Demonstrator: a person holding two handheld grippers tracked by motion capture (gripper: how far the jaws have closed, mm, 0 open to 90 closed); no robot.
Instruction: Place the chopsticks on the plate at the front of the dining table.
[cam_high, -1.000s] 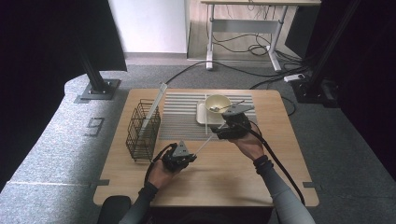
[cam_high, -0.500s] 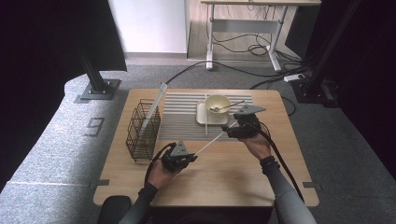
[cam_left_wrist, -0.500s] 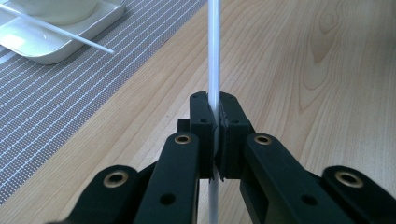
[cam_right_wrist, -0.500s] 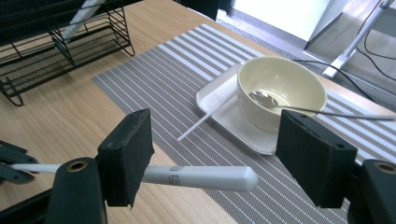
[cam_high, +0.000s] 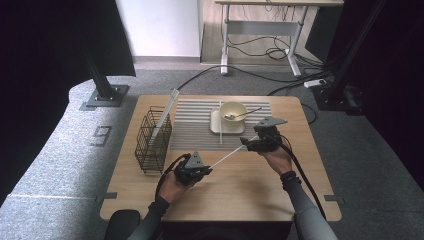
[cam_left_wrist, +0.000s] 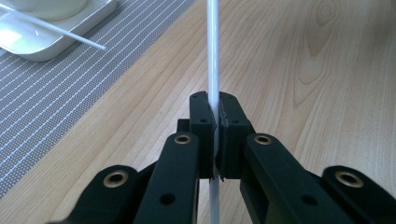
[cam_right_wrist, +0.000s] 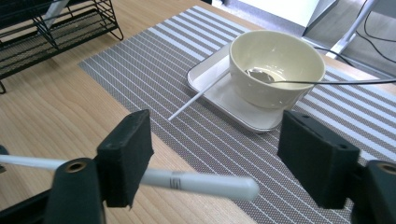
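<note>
High view | chopsticks (cam_high: 227, 158): 2 | bowl (cam_high: 233, 113): 1 | rack (cam_high: 153, 139): 1

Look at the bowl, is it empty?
No, the bowl has a spoon resting inside it, its handle sticking out over the rim.

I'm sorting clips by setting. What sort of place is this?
Probably a lab or studio set up for recording, not a home: dark curtains flank the table, a metal stand is fixed to the grey floor, and cables run under a desk behind.
</note>
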